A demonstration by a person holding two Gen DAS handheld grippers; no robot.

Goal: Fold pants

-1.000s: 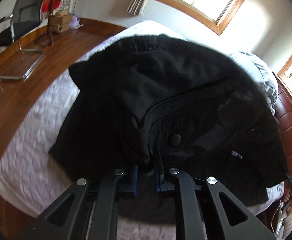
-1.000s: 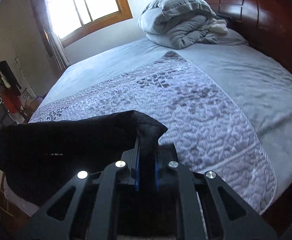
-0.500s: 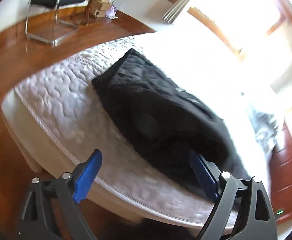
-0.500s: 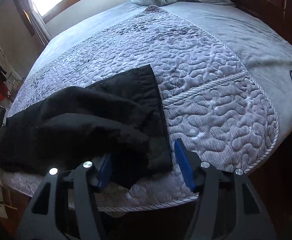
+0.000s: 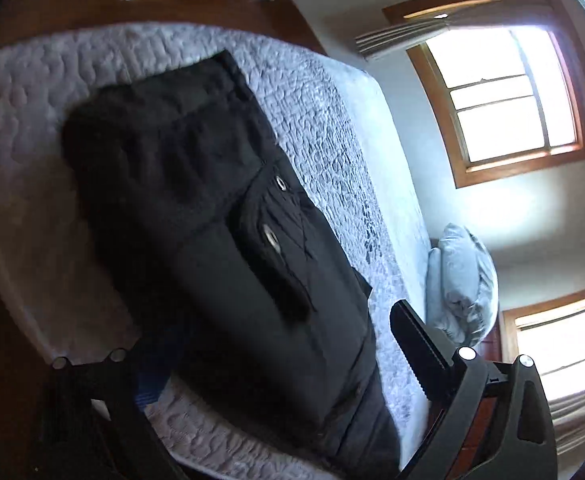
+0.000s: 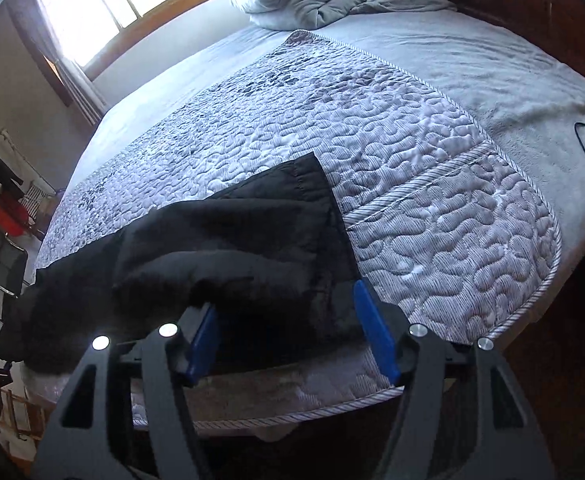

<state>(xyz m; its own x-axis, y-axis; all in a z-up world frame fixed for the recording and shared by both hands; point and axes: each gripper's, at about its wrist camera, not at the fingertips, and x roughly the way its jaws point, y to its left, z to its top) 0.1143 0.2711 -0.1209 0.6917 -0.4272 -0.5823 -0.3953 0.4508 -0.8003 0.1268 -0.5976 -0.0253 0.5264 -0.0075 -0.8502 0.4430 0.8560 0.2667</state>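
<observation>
Releasing the pants (image 5: 228,240) onto the quilt (image 6: 432,200), I am spreading both left gripper (image 5: 268,360) and right gripper (image 6: 288,328); fold laid.

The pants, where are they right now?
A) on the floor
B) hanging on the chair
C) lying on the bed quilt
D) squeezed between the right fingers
C: the black pants lie on the quilt, and the right gripper has its blue fingers spread wide apart, holding nothing.
</observation>
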